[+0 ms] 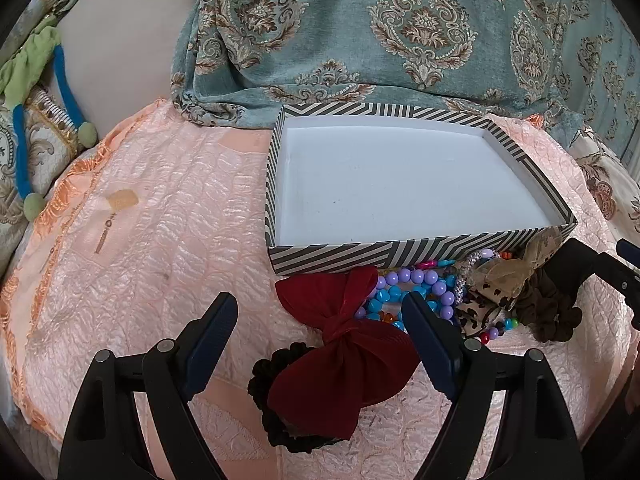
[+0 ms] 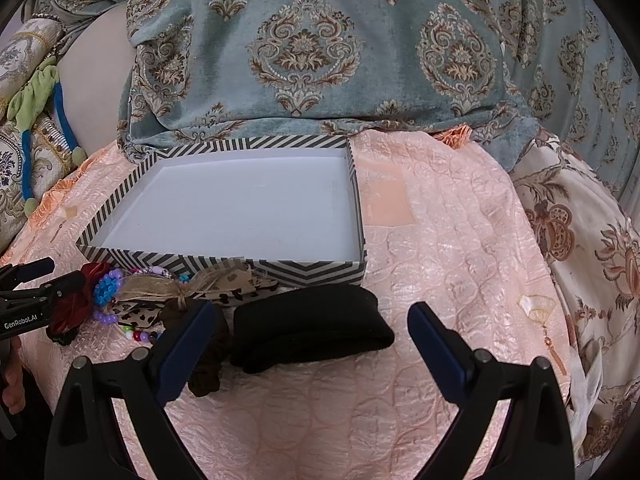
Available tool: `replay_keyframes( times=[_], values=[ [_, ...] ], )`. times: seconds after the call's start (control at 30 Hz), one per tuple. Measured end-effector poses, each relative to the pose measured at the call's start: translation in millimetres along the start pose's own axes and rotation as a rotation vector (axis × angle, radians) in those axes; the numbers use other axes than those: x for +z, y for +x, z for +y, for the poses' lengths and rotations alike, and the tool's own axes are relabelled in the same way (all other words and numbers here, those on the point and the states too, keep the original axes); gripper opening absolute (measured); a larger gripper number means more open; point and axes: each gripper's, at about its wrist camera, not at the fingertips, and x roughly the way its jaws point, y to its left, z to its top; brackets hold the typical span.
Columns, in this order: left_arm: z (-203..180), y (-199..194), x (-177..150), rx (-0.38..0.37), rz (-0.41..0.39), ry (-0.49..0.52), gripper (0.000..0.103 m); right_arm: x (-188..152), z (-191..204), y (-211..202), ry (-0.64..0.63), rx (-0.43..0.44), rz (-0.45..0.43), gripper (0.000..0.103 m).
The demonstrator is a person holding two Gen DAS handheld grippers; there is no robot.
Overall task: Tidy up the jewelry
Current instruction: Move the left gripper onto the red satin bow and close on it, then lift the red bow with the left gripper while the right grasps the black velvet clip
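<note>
Surface: a pink quilted bedspread (image 1: 160, 240) was spread under everything, with a teal patterned cloth (image 1: 400, 32) seen behind it.
Left tongs (image 1: 320, 312): seen spread wide, nothing pinched; the red bow (image 1: 344, 356) lay below and between the tips, on a black scrunchie (image 1: 260, 376).
Jewelry pile: purple and blue bead strands (image 1: 416, 284), a leopard-print ribbon bow (image 1: 484, 300) and a brown scrunchie (image 1: 548, 312) were heaped on the bedspread, just against the near wall of the box.
Striped box (image 1: 332, 256): its white floor was seen bare (not one piece inside).
Black band (image 2: 308, 332): laid on the bedspread just in front of the box, apart from the heap.
Right tongs (image 2: 312, 320): spread wide, nothing pinched, the black band lying between the tips.
Progress: judged to be at the very start; nothing was sorted, and every piece was left to be moved into the box.
</note>
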Motion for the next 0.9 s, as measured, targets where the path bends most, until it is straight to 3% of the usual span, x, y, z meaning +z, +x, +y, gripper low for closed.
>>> replay_keyframes(
  times=[0.43, 0.6, 0.8, 0.9],
  values=[
    [3.0, 0.7, -0.7, -0.006, 0.004, -0.008, 0.070, -0.4, -1.0, -0.4, 0.002, -0.003, 0.003, 0.099],
    [14.0, 3.6, -7.0, -0.042, 0.024, -0.030, 0.069, -0.7, -3.0, 0.1, 0.012, -0.004, 0.006, 0.099],
    [5.9, 10.8, -6.2, -0.100, 0.049, -0.004, 0.053, -0.4, -0.2, 0.5, 0.003, 0.003, 0.006, 0.099],
    [1.7, 21.2, -8.3, -0.098, 0.088, 0.010, 0.028, -0.9, -3.3, 0.1, 0.012, 0.001, 0.008, 0.099]
  ],
)
